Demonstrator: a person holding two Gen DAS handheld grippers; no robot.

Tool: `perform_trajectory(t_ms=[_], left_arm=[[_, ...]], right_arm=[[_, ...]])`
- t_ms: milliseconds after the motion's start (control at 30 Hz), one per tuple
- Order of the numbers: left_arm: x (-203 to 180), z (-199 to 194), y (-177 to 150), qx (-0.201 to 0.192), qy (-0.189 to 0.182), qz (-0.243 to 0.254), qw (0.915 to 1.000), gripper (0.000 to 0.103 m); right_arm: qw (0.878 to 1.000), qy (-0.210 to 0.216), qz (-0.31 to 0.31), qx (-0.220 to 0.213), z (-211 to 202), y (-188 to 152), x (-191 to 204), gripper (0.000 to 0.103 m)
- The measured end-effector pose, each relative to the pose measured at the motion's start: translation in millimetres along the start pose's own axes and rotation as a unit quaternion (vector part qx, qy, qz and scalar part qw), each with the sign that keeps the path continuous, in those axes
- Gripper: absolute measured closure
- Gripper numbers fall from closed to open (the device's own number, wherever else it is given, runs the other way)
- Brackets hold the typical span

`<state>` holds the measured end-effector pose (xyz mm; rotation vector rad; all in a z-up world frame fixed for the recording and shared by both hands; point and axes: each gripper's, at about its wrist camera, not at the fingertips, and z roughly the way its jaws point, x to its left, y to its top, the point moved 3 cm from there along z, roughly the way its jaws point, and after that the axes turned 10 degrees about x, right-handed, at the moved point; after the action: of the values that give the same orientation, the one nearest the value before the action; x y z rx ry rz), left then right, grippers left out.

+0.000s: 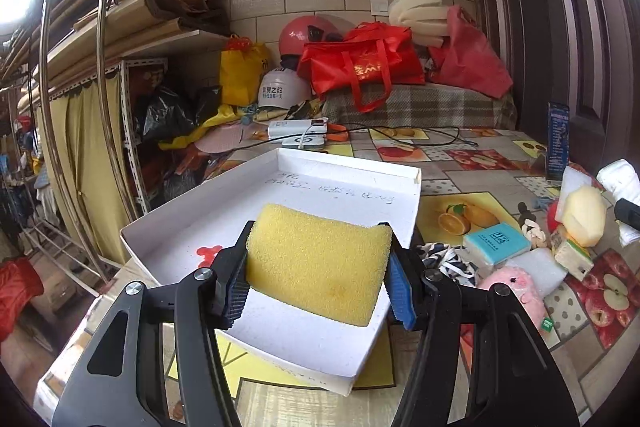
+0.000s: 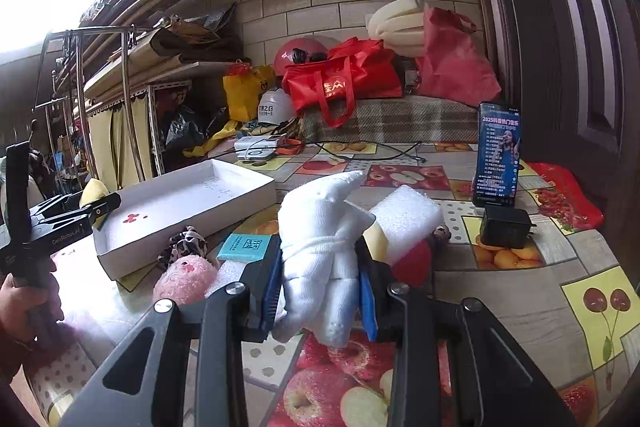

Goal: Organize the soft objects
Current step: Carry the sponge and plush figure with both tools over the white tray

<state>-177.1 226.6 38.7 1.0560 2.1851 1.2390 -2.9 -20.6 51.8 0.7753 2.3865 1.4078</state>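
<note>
My left gripper is shut on a yellow sponge and holds it just above the near end of a shallow white box. In the right wrist view the box lies at the left, with the left gripper and the sponge at its near end. My right gripper is shut on a white rolled towel and holds it above the table, over the pile of soft things.
On the fruit-print tablecloth lie a pink plush, a teal tissue pack, a spotted scrunchie, white foam and a red thing. A phone stands upright by a black charger. Bags and helmets fill the back.
</note>
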Motion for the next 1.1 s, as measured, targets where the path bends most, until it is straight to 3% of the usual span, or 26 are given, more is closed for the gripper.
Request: perform_trajectory(t_ms=[167,333,500,833,1100], left_arm=[[22.5,13.3,7.6,-0.007,0.029,0.001,0.9995,0.045],[41.1,26.3,11.6,0.003,0.027,-0.013,0.9995,0.045],[43.1,37.7,19.1,-0.006,0.042,0.003,0.9991,0.045],[71.4,61.6,31.0,0.007,0.037,-0.042,0.9984,0.045],[67.8,64.6,35.1,0.000,0.040,-0.028,0.9988,0.045]], right_arm=[[1.000,0.012,-0.019,0.013,17.7,2.5,20.9,0.070],[0.999,0.026,-0.035,0.014,29.1,5.5,43.1,0.070],[0.998,0.038,-0.057,0.017,40.4,9.5,68.5,0.070],[0.996,0.037,-0.076,0.021,70.2,23.1,109.8,0.070],[0.996,0.044,-0.070,0.028,99.4,36.4,135.6,0.069]])
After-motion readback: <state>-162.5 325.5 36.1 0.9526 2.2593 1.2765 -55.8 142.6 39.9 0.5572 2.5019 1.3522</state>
